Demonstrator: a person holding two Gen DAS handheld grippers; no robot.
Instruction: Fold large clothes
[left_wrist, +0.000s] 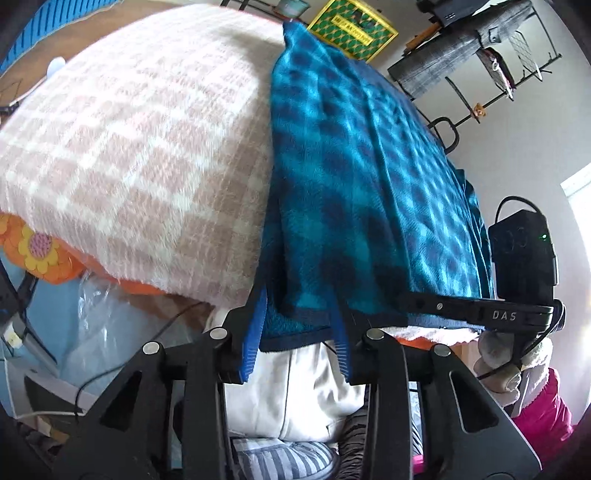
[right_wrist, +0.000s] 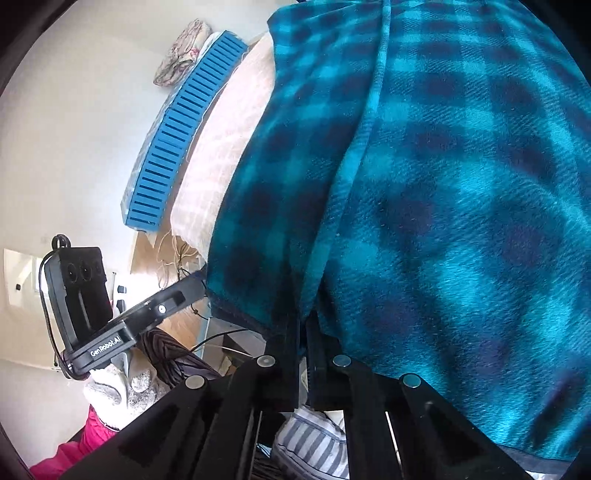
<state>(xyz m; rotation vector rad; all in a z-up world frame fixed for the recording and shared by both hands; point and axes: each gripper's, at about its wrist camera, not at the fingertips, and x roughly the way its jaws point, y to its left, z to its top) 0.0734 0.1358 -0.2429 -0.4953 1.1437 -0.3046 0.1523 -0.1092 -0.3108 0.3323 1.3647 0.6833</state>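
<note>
Now: teal-and-navy checked fleece garment (left_wrist: 362, 192) beside pink-and-white checked blanket (left_wrist: 129, 155); left tool (left_wrist: 295, 343) narrowly parted around garment's near hem, right tool (right_wrist: 303, 332) clamped on hem.

So by my count there's one teal plaid fleece garment (left_wrist: 362, 192), one pink-and-white checked blanket (left_wrist: 140, 155), one orange flowered cover (left_wrist: 37, 251) under it, one blue slatted board (right_wrist: 177, 136), one yellow-green framed picture (left_wrist: 352, 31), and two tools, left tool (left_wrist: 295, 341) and right tool (right_wrist: 303, 332).
</note>
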